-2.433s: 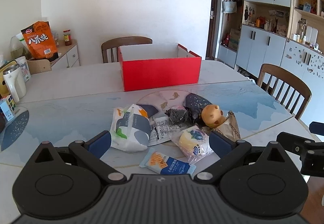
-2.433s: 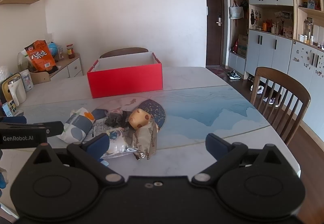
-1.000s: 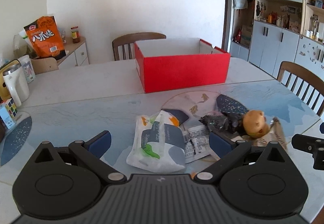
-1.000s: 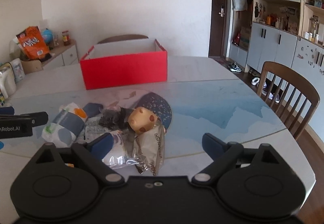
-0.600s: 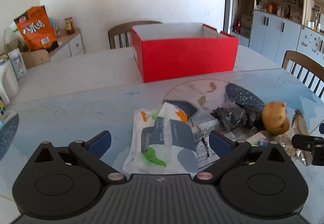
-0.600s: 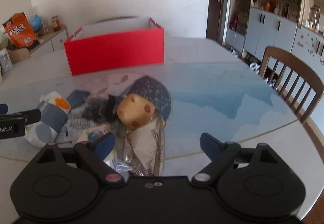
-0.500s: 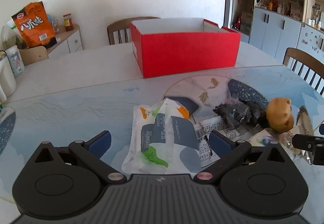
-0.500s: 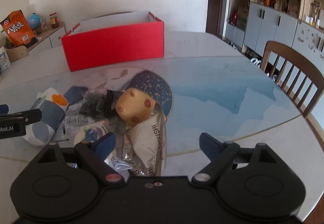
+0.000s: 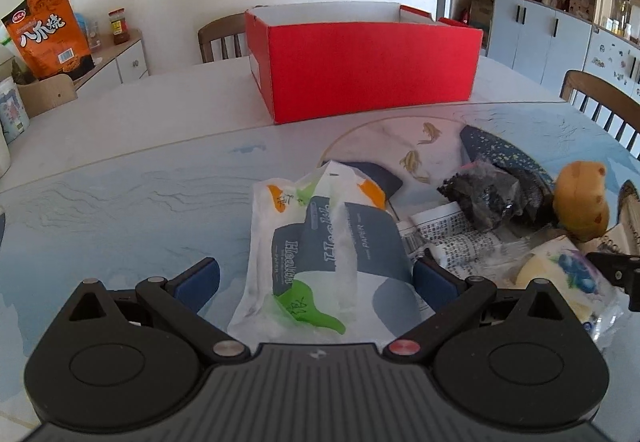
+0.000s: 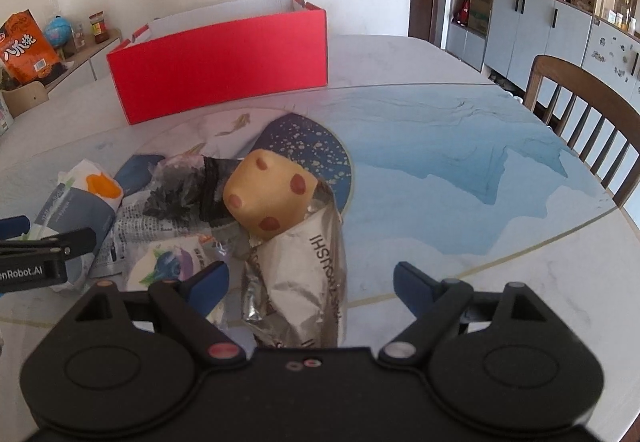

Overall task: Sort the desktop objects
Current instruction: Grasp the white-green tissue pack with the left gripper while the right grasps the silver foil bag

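Tissue pack point(image 9: 324, 254): on desk point(image 9: 120, 202), between the wide jaws of left gripper point(image 9: 316, 278); soft, light, film likely slippery; take across its middle.
Foil packet point(image 10: 308, 274): crinkly, light; lies between wide, empty jaws of right gripper point(image 10: 310, 288), which have just been narrowing slightly.
Red box point(image 9: 360, 62): well behind; interior hidden.
Hidden: packets' near ends, under gripper bodies.

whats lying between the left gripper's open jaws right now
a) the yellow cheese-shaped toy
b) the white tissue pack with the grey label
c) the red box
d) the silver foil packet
b: in the left wrist view the white tissue pack lies between the open jaws of the left gripper, while the cheese toy sits off to the right and the red box stands farther back on the table.
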Motion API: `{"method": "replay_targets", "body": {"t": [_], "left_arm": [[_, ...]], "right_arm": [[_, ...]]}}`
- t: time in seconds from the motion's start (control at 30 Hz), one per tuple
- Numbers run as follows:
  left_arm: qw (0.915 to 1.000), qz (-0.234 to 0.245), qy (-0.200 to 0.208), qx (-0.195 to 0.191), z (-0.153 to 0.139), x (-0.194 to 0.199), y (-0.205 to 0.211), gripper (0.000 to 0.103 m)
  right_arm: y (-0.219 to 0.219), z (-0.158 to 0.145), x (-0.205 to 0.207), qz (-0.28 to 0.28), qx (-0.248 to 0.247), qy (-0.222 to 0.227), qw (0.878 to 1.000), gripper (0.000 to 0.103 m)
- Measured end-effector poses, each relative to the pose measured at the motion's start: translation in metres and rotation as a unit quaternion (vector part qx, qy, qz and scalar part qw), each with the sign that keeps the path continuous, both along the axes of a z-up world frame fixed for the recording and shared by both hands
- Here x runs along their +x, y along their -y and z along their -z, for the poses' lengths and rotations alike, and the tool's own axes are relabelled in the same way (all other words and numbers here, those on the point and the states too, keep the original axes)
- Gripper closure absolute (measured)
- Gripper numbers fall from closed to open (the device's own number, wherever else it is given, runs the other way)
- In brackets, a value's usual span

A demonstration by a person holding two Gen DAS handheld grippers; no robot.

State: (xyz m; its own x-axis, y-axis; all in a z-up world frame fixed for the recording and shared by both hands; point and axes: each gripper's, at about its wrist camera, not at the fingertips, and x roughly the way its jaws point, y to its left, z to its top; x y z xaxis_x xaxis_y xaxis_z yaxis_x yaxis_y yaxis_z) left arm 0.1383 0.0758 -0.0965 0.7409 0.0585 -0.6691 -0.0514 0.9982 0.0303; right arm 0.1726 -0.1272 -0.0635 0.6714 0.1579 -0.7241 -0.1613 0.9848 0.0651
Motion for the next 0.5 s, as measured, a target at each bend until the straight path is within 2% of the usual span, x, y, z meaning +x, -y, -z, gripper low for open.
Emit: {"method": "replay_targets", "body": {"t": [0.3,0.5], "left_arm": [[1.0000,-0.003,0.001,0.000,0.0056,0.0062,0.0002,0.000],[0.9999,-0.014,-0.007,-0.001,0.0085,0.0107,-0.0041,0.000]], "right_arm": [[-0.0002,0.0079,0.0050,0.001,-0.001,-0.010,1.000,0.018],[-0.0013,0.0100,0.0067,-0.005,0.003,-0.016,1.000,0.028]]}}
